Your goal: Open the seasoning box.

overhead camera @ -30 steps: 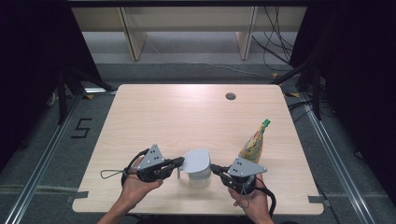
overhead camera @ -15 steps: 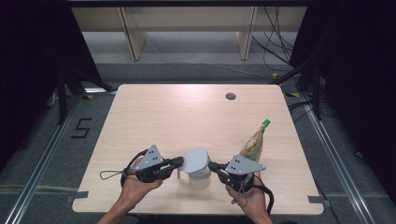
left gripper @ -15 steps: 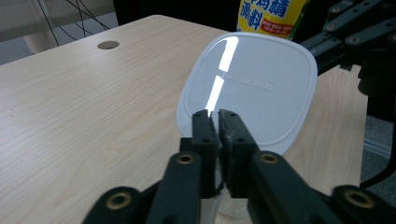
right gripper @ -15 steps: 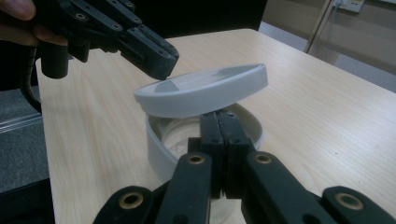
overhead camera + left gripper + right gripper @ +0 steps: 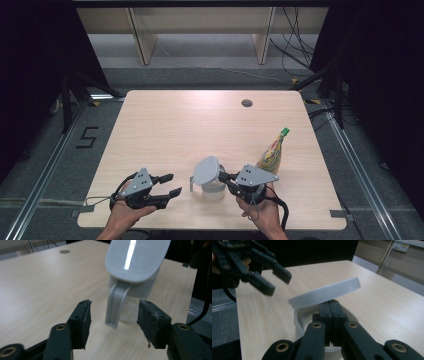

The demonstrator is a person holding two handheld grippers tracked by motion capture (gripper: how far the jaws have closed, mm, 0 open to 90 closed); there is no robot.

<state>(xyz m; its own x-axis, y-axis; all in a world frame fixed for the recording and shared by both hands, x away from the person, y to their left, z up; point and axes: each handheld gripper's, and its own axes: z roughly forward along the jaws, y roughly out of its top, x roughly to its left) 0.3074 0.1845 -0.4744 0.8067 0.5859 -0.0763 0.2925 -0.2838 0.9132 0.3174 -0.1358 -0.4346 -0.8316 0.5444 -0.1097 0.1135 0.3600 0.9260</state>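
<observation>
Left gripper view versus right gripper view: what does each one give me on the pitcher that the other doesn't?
Left gripper view alone: the pitcher's handle hanging between its open jaws, untouched, the left gripper having just opened, and the clear body below.

Right gripper view alone: the right gripper shut on the lid's near edge, with the open pitcher rim beneath, and the left gripper in the distance.

Both: the grey lid tilted up and the wooden table.
</observation>
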